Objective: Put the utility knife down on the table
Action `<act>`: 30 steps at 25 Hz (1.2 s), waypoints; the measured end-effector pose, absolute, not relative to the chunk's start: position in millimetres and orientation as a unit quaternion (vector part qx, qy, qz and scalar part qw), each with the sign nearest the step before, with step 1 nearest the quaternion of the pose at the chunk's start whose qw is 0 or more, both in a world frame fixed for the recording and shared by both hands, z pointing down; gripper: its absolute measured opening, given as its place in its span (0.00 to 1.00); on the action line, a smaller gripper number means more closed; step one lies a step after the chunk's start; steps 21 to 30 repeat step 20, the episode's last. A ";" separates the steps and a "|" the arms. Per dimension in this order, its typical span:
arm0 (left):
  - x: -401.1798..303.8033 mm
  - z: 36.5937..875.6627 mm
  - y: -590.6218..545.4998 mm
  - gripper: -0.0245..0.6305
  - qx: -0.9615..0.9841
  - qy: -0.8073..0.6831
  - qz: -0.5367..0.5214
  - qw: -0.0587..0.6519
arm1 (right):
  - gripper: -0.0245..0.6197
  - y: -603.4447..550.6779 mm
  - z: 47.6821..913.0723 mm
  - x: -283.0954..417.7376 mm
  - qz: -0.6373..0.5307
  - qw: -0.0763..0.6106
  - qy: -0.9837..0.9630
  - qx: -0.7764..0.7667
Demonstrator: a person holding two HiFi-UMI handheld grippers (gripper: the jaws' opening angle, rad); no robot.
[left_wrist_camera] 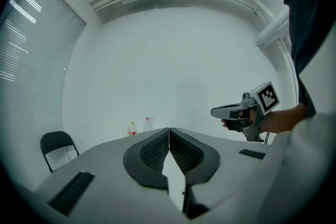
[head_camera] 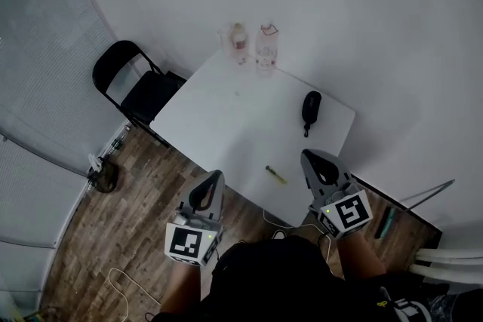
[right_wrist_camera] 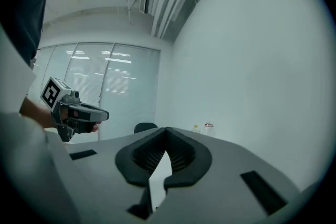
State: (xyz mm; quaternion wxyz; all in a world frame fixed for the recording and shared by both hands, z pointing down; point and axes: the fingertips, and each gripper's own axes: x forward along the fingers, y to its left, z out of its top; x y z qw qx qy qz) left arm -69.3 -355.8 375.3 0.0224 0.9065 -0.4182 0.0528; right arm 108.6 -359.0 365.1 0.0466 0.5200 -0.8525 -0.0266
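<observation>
A small yellow utility knife [head_camera: 275, 175] lies on the white table [head_camera: 226, 124], close to its near edge. No gripper touches it. My left gripper [head_camera: 218, 176] hovers over the near edge, left of the knife, jaws shut with nothing between them [left_wrist_camera: 169, 131]. To the right of the knife my right gripper [head_camera: 306, 155] is held level, also shut and empty [right_wrist_camera: 167, 131]. Each gripper shows in the other's view: the right gripper [left_wrist_camera: 237, 112] and the left gripper [right_wrist_camera: 79, 113], both raised in the air. The knife is not in either gripper view.
A black pouch [head_camera: 311, 108] lies near the table's right edge. Two plastic bottles [head_camera: 239, 41] [head_camera: 266, 49] stand at the far corner. A black folding chair [head_camera: 139, 87] stands left of the table. Cables and small objects lie on the wooden floor [head_camera: 90, 230].
</observation>
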 end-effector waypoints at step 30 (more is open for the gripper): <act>-64.8 377.6 -338.5 0.07 0.913 -0.404 0.051 0.001 | 0.07 -338.6 363.3 108.4 -0.017 0.046 -0.859 0.509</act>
